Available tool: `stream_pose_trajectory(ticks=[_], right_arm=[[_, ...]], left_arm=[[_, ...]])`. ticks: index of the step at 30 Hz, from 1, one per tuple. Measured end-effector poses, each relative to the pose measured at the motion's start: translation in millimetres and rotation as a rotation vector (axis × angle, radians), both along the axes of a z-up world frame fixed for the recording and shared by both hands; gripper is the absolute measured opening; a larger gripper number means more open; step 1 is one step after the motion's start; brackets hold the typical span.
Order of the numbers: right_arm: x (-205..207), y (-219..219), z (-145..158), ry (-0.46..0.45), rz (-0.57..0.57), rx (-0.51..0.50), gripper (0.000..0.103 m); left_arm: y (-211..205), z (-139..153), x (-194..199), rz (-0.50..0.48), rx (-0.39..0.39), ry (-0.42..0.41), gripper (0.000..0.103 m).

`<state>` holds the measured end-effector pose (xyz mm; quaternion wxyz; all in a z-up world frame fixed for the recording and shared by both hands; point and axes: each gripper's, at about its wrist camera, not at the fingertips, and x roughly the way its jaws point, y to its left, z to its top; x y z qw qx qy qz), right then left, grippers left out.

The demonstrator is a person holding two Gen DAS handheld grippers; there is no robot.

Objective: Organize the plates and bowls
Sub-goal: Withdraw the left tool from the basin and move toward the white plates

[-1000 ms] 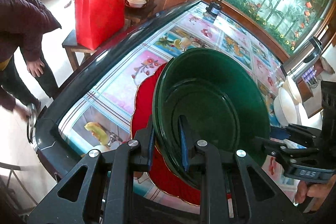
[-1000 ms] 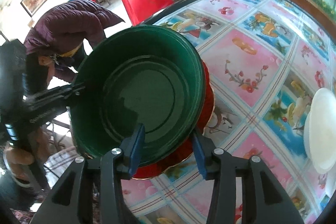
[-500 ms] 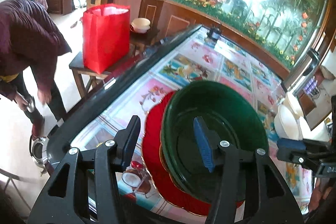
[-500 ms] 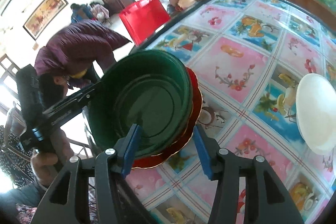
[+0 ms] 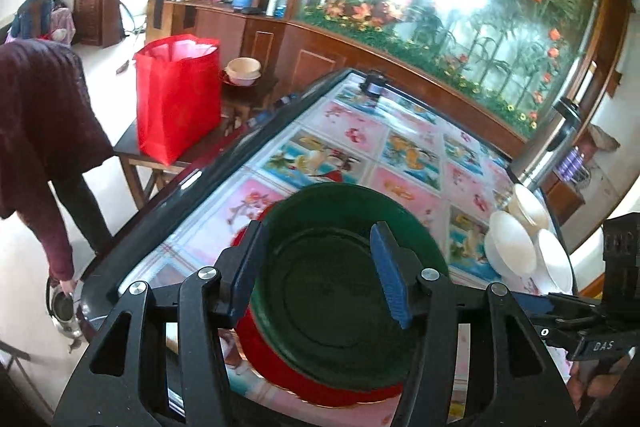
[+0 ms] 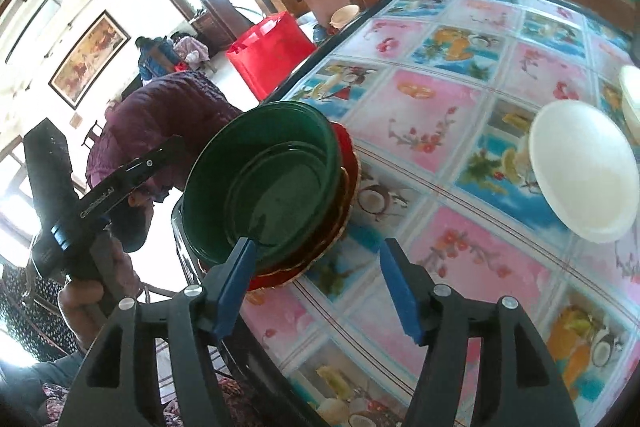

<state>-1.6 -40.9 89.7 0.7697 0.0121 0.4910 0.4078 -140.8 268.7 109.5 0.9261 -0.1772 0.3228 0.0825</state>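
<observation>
Green bowls [image 5: 340, 287] nested on red plates [image 6: 352, 163] at the tabletop [image 6: 460, 99] edge; both hand-held grippers, left [image 5: 316, 271] and right [image 6: 320, 287], just spread, gripping nothing.

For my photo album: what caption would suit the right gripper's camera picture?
Open right gripper beside a green bowl stacked on red plates, white bowl nearby on the fruit-patterned table.

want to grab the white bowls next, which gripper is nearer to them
Right. The right gripper hangs open over the table beside the green bowl, with a white bowl just ahead to its right. The left gripper, open, frames the green bowl, farther away.
</observation>
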Motion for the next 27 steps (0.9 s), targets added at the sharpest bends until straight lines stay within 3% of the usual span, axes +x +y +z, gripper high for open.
stream_pose_trajectory(ticks=[14,16,19,27], right_arm=[[-5,-53,10,-0.028,-0.088,0.069,0.067],[-5,-64,10,-0.034,-0.114,0.075,0.068],[-5,-81,11,-0.038,-0.152,0.075,0.068],[-9,-137,9,-0.047,-0.268,0.083,0.069]], left_arm=[[-41,22,8,-0.072,0.053,-0.033,0.055],[-49,23,12,-0.086,0.051,-0.030,0.063],[-60,23,19,-0.108,0.048,-0.027,0.064],[-114,18,42,-0.203,0.105,0.006,0.064]])
